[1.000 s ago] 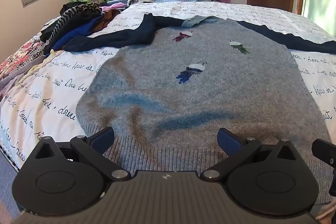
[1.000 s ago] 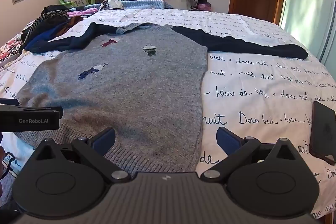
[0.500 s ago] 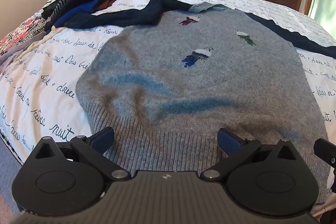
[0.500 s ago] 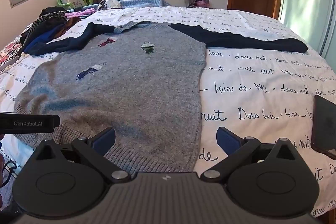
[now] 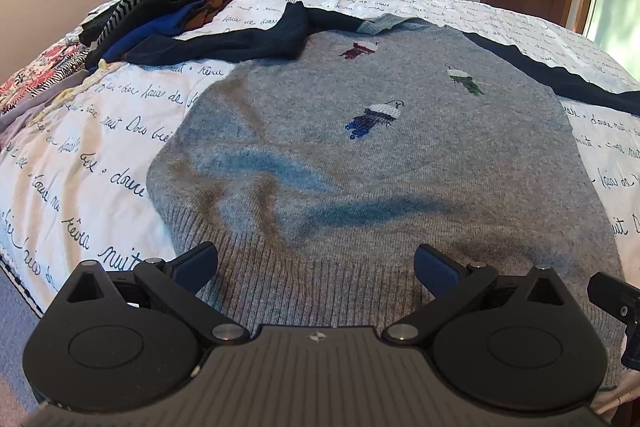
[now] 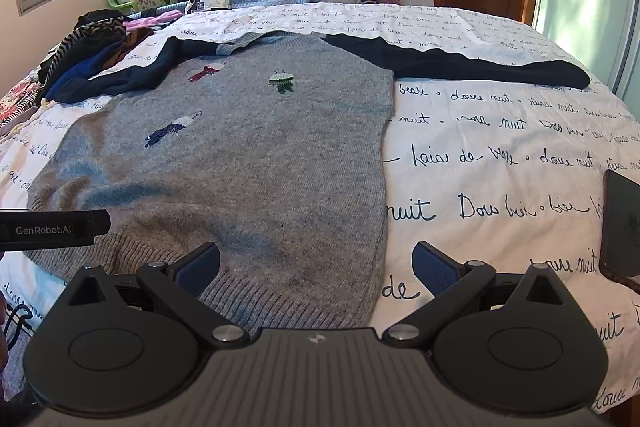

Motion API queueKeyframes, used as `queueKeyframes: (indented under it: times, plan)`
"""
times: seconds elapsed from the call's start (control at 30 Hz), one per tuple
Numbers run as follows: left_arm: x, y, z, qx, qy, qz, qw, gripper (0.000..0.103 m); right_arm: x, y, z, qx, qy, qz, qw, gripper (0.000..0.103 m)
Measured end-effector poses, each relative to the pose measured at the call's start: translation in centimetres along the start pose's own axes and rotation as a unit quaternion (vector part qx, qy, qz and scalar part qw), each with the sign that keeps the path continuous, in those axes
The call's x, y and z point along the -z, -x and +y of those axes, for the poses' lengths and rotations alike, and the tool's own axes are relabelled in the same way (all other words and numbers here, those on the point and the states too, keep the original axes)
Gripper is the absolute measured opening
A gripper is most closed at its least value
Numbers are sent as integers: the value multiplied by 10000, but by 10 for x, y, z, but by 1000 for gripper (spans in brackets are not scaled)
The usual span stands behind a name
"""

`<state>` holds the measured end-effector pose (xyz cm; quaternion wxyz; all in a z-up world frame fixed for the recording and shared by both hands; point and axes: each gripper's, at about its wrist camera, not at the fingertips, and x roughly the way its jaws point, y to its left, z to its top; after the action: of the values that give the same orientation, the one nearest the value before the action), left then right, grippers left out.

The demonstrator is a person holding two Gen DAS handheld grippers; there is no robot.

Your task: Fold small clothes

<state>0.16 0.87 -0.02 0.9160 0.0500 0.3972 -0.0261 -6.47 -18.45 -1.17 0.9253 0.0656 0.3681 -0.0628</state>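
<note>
1. My left gripper (image 5: 316,263) and right gripper (image 6: 316,263) both gape wide, empty, above the ribbed hem.
2. The grey knitted wool sweater (image 5: 380,155) with navy sleeves lies flat at 12 o'clock on the script-printed white bedspread (image 6: 500,155).
3. It looks soft and limp; I'd pinch the hem corners.
</note>
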Motion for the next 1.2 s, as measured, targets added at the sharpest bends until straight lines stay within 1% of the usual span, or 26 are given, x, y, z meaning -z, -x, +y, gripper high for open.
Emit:
queueKeyframes:
  times: [0.33,0.8,1.1,1.2]
  plan:
    - [2,0,0,-45,-83,-70,9999,103,1,-1,0,-27,-12,29,10000,103]
    - [3,-2,1,-88,-149,-8,9998,103,3,-3,-1,-101,-41,84,9999,103]
    - [3,-4,0,-117,-227,-12,9997,103,3,-4,-4,-164,-77,76,9998,103]
    - [0,-4,-1,-117,-268,-79,9995,103,1,-3,-6,-207,-69,7,9998,103]
